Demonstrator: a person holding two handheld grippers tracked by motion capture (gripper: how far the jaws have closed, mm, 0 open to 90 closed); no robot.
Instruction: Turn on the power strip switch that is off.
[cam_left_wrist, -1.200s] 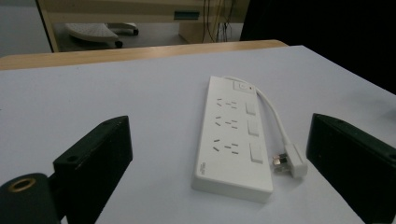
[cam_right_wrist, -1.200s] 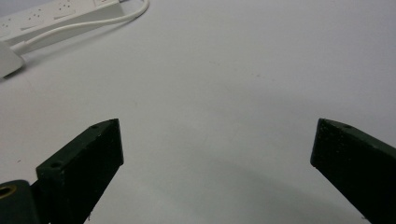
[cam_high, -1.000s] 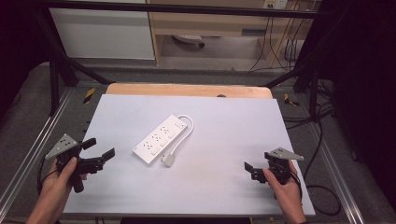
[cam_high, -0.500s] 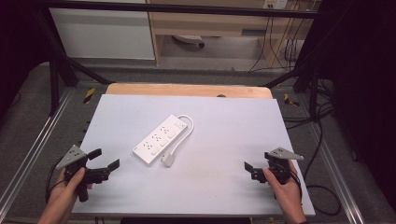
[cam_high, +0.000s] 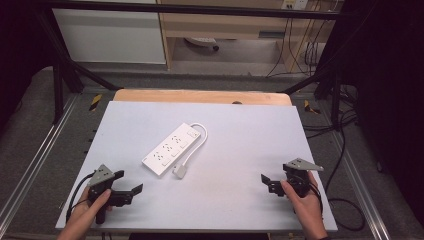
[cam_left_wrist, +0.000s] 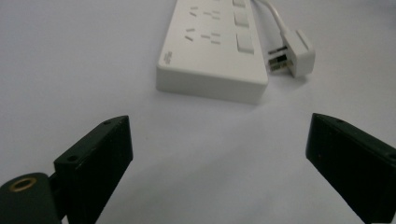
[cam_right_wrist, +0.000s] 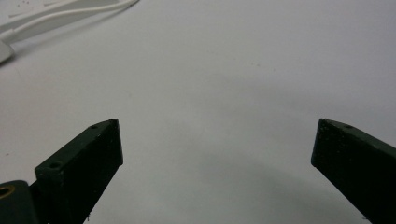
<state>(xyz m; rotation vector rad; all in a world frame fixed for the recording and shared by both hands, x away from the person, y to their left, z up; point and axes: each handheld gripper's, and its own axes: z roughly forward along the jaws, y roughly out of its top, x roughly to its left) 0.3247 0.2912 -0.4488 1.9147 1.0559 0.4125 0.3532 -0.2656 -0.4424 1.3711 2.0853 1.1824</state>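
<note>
Power strips: we counted one white power strip, lying diagonally at the table centre.
Plugs: one plug on its cord, beside the strip's near end.
Left gripper: we found its jaws spread, empty, near the front-left edge.
Right gripper: jaws likewise apart, empty, front-right.

Power strip mid-table — its plug seemingly just nearer the person.

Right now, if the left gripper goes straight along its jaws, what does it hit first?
Most likely the near short end of the white power strip, which lies dead ahead of the open left gripper. Bare table lies between them. The plug sits right of that line.
</note>
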